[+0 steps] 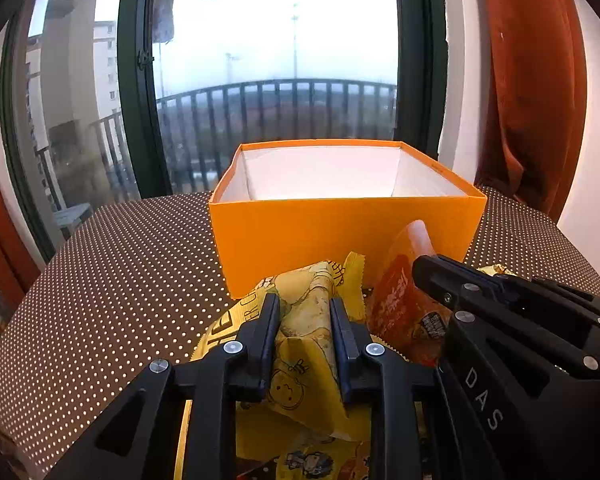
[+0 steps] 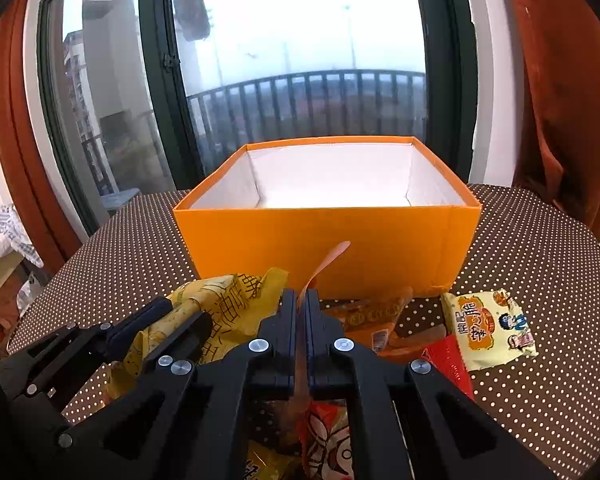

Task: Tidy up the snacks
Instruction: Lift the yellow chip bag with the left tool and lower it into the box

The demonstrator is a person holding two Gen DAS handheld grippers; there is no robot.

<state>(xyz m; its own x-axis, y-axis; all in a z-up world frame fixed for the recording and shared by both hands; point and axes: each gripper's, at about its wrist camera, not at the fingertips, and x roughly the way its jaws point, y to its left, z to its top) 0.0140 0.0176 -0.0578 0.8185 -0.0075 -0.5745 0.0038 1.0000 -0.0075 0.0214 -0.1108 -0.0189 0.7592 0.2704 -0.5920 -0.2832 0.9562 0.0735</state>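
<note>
1 orange box [image 2: 324, 248] | L gripper [image 1: 305, 312] clamps yellow pkt [image 1: 304, 320] in front of box | R gripper [image 2: 303, 312] pinches orange pkt [image 2: 320, 268] | 1 pale pkt [image 2: 492, 328] front-R of box | "DAS" on R gripper

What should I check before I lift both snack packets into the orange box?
1. Left tongs shut on the yellow snack packet: ok.
2. Right tongs shut on the orange snack packet: ok, though only on a thin edge.
3. Orange box open on top: ok.
4. Room in the box: cannot tell, floor mostly hidden.
5. The two tongs apart from each other: not ok, very close.
6. Pale yellow noodle snack packet out of the way: ok, on the table to the right.
</note>
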